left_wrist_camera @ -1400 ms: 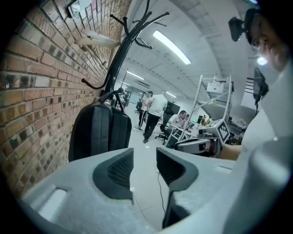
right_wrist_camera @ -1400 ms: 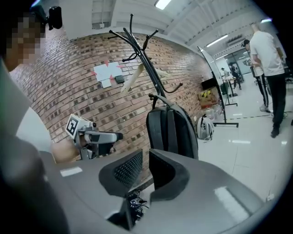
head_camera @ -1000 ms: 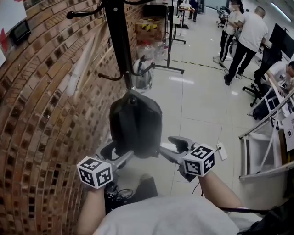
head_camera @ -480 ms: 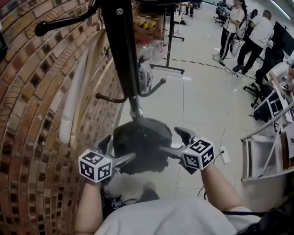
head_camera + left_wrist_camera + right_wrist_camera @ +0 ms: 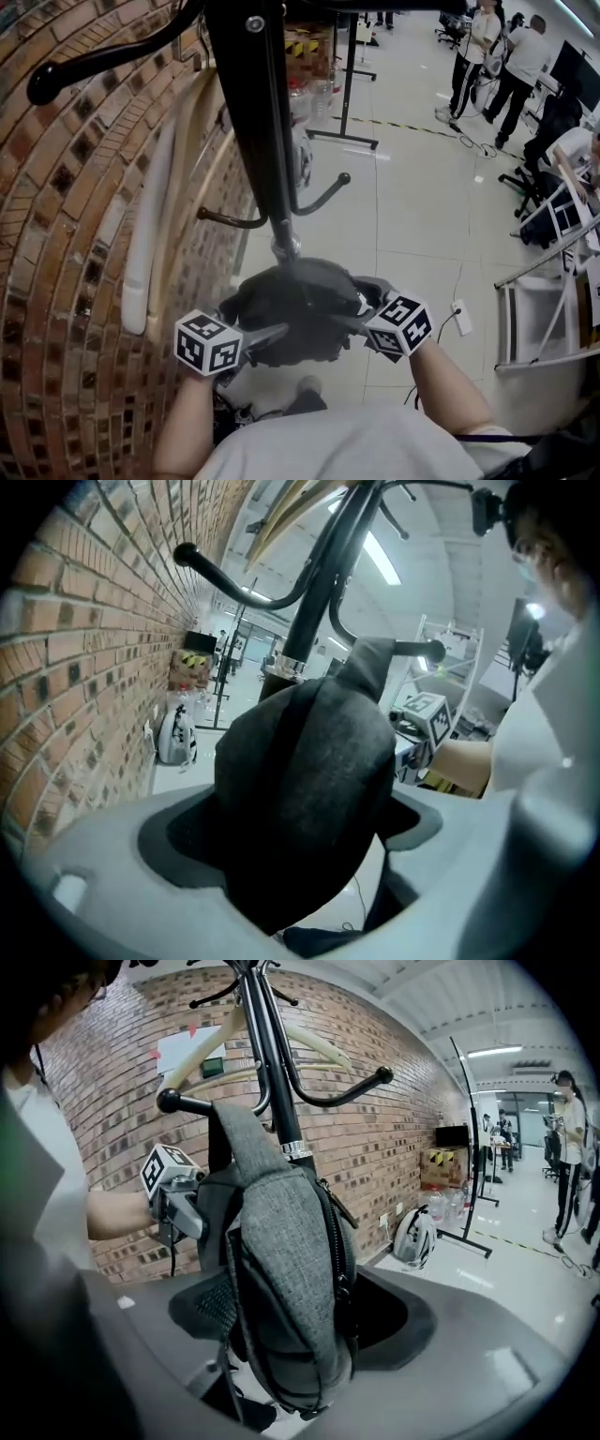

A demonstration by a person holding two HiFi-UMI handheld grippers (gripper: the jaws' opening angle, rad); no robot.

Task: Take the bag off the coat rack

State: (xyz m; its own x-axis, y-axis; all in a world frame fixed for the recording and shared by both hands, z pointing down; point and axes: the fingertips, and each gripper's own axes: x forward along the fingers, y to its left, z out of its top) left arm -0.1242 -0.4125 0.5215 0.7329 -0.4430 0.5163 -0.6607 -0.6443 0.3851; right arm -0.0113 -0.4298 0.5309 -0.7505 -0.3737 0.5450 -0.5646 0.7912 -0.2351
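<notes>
Grey fabric bag (image 5: 295, 309): hung by its strap on a hook of the black metal coat rack (image 5: 258, 122), bunched against the pole. Left gripper (image 5: 246, 319): jaws closing, pads on the bag's sides. Right gripper (image 5: 358, 305): jaws closing, likewise clasping the bag.

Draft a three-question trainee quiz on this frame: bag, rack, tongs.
1. True or false: the grey bag has already come off the coat rack.
2. The wall beside the rack is: A) glass B) brick C) tiled.
3. What sits between the jaws of the left tongs and of the right tongs?
Key: 1 false, its strap is looped over a hook. 2 B. 3 the bag; both tongs are closing, pads on its sides.
</notes>
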